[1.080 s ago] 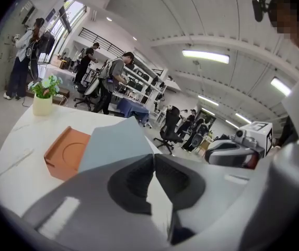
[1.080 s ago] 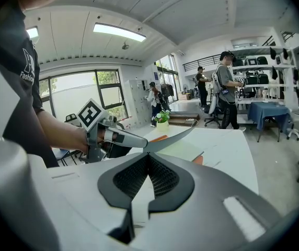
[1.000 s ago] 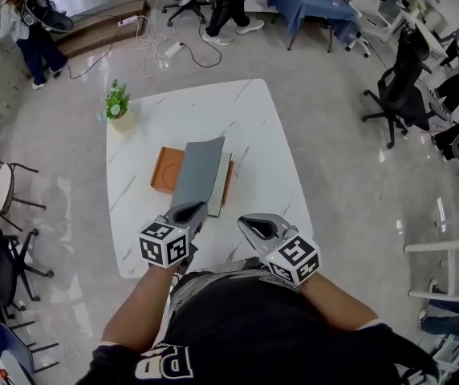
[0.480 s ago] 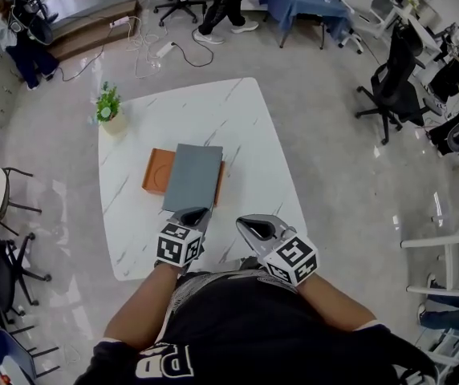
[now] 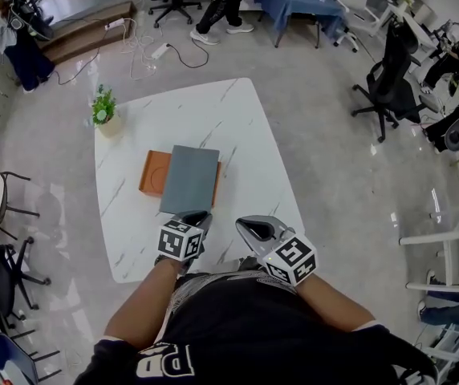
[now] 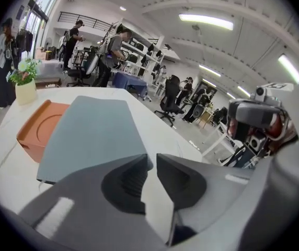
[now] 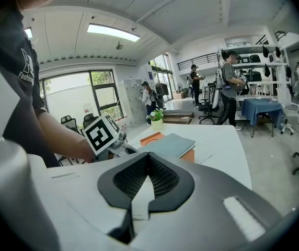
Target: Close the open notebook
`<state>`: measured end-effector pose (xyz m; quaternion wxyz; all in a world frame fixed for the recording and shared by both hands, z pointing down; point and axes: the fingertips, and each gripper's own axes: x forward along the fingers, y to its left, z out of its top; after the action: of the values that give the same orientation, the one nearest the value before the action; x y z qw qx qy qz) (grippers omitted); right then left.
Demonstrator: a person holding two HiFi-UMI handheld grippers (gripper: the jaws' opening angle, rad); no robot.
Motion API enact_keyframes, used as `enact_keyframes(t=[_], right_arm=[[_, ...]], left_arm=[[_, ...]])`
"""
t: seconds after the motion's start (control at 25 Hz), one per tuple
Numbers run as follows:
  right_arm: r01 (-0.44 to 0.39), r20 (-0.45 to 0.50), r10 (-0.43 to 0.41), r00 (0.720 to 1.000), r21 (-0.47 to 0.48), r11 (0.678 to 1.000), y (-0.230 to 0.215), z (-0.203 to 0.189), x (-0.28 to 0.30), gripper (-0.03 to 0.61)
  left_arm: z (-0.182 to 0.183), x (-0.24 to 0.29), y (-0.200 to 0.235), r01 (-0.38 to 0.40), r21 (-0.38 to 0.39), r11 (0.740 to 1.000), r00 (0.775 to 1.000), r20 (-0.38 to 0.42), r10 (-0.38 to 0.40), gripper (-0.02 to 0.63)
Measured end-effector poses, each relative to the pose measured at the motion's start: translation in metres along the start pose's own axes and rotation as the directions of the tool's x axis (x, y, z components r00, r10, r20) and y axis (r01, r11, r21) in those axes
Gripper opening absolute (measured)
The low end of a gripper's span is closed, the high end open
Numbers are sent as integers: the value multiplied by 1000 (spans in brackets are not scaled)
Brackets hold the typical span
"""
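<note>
- While the grey-covered notebook [image 5: 189, 179] lies shut and flat on the white table [image 5: 237, 127], its far-left part rests on an orange tray [image 5: 153, 172].
- Left gripper [image 5: 196, 216] is just short of the notebook's near edge, its jaws parted by a narrow gap, with nothing between them.
- Right gripper [image 5: 253, 225] is beside it, jaw tips touching, empty.
- A potted plant [image 5: 103, 111] stands at the table's far-left corner.

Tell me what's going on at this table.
A person works at a white table with two grippers. The grey notebook lies closed, resting partly on an orange tray. The left gripper, fingers slightly apart, and the right gripper, fingers together, both hold nothing at the near edge.
</note>
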<state>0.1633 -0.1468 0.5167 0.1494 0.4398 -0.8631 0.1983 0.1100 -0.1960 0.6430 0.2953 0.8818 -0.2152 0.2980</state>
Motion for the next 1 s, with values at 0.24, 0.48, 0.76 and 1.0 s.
enact_keyframes(t=[0.24, 0.48, 0.76, 1.0], right_arm=[[5, -1, -5, 1000, 0, 1000, 1, 1, -2, 0], [-3, 12, 3, 1000, 23, 1000, 2, 6, 5, 0], [-6, 60, 3, 998, 48, 999, 6, 19, 16, 0], [-22, 102, 19, 995, 27, 999, 18, 31, 30, 0]], left_arm=[[0, -6, -11, 54, -33, 998, 999, 12, -53, 110], [10, -30, -9, 77, -74, 994, 995, 63, -72, 110], [40, -95, 6, 22, -113, 993, 974, 224, 3, 110], [51, -150, 11, -57, -88, 995, 934, 347, 84, 104]])
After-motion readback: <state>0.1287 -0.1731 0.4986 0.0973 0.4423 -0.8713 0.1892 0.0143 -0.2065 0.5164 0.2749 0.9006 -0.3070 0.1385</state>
